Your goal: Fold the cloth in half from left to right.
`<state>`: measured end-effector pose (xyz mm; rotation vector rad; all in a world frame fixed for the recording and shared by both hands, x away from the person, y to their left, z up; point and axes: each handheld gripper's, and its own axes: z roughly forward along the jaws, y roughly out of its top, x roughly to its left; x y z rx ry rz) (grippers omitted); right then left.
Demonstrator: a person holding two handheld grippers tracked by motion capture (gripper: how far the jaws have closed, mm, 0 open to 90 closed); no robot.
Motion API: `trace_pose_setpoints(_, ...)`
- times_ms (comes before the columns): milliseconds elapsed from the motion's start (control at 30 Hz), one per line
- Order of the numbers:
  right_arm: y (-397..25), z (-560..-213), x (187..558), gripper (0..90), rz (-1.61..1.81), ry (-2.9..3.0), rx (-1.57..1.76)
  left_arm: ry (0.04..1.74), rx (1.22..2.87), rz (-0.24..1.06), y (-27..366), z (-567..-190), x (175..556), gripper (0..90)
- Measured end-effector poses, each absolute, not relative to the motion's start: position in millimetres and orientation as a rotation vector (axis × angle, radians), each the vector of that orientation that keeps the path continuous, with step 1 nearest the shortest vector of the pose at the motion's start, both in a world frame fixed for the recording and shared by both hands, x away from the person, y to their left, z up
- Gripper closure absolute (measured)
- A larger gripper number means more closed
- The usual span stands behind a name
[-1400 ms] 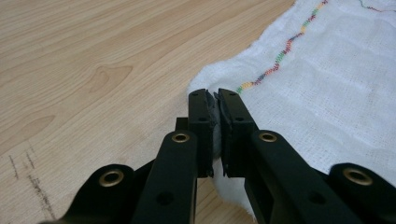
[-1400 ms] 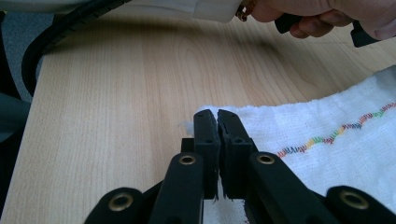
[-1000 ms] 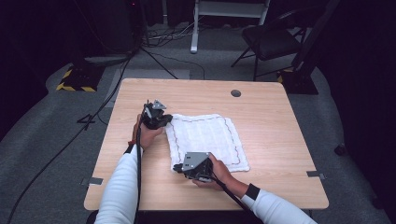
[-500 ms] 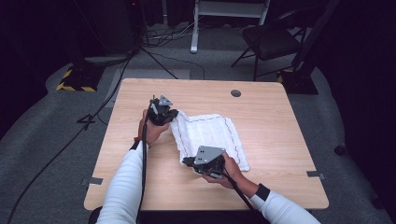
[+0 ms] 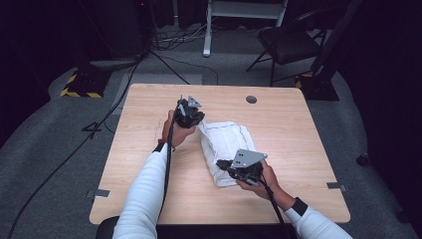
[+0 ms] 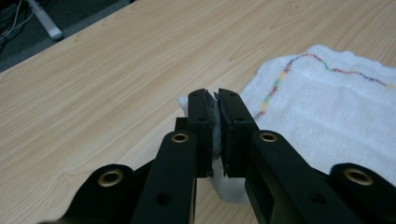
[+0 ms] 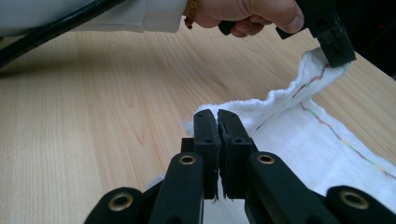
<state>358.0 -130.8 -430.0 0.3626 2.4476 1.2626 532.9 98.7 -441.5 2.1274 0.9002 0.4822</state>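
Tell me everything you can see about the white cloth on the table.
The white woven cloth with a multicoloured stitched border line lies partly folded on the light wooden table. The left hand-held gripper pinches its far left corner, the right hand-held gripper its near one, both lifting that edge.

White cloth point(image 5: 225, 149), half-folded, on the table point(image 5: 308, 149)

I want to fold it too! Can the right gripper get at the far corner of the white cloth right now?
Probably not yet. The right gripper is shut on the cloth's near edge, and the left gripper already pinches the far corner. It would need to let go first.
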Motion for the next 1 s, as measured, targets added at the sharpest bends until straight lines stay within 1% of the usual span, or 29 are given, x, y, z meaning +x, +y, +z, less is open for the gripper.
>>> trace_pose_setpoints(333,-165,-427,358,87.1,1.251,2.416,0.432,0.888,2.126,0.465,68,-440,541,84.2)
trace_pose_setpoints(1000,-222,-436,353,87.0,1.170,2.410,0.552,0.812,2.179,0.470,2,-439,551,83.6)
